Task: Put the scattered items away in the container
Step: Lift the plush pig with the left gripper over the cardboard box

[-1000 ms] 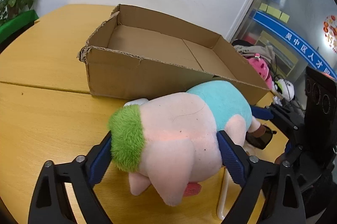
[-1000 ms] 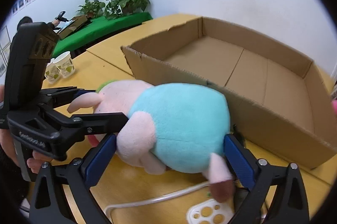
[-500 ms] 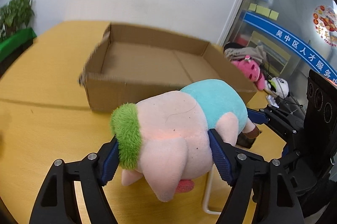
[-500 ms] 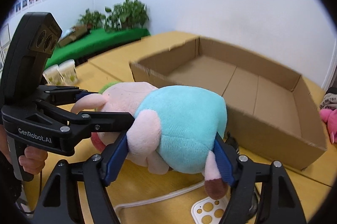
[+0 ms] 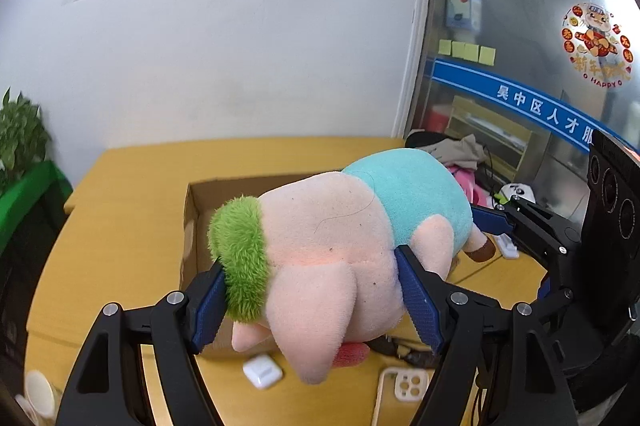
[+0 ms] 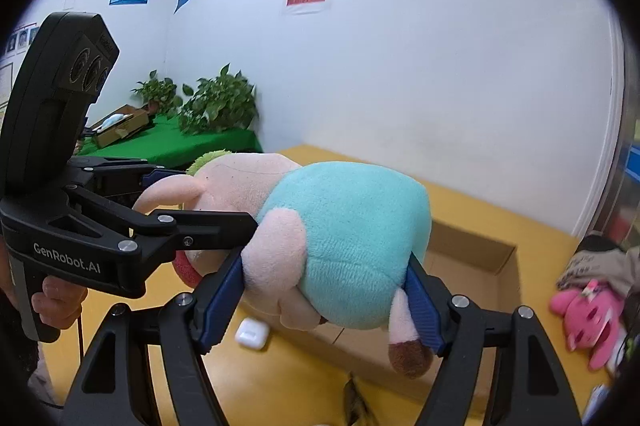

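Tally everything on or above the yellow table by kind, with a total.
Plush toys: 1, the pig plush held by both grippers
Cardboard boxes: 1, the box
Earbud cases: 1, white
Phone cases: 1, white
Paper cups: 1
Total: 5

The plush pig [image 5: 340, 250], which lay on the table [image 5: 120, 210] a second ago, has been lifted clear of it by the left gripper [image 5: 308, 302] and right gripper [image 6: 328, 302] together. It is now carried above the near wall of the cardboard box [image 5: 196, 226], toward 12 o'clock. A white earbud case [image 5: 262, 371] and what appears to be a phone case [image 5: 404, 386] have been uncovered beneath.
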{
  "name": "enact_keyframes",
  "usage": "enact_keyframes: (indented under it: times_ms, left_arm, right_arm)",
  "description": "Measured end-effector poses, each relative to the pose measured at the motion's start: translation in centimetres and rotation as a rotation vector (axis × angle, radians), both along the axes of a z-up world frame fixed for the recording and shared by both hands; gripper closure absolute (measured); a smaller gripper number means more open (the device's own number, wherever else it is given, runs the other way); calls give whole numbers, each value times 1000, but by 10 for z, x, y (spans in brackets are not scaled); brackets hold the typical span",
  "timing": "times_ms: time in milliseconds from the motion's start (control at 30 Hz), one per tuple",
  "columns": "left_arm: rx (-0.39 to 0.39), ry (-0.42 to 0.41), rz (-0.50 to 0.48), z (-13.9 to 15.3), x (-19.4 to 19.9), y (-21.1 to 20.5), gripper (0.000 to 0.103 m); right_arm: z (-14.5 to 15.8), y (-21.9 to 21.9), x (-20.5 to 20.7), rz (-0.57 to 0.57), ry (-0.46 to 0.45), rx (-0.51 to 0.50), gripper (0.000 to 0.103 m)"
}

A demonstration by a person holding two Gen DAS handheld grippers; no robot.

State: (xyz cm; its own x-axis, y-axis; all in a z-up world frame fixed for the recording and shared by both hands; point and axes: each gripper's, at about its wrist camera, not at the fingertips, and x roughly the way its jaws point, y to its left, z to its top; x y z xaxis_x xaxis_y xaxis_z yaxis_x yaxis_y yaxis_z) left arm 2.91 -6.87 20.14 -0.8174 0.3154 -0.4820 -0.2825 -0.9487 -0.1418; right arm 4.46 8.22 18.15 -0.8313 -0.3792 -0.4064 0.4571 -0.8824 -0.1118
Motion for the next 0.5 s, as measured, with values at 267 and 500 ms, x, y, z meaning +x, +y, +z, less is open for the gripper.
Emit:
enact_keyframes:
  times_ms: [267, 500]
  left_arm:
    - [-9, 77, -40, 66, -73, -9, 22]
    - [12, 59, -66, 80, -160, -36, 22]
  right_arm:
    - [65, 6, -56, -34, 58, 6, 29]
    - [91, -2, -130, -75, 69, 15, 30]
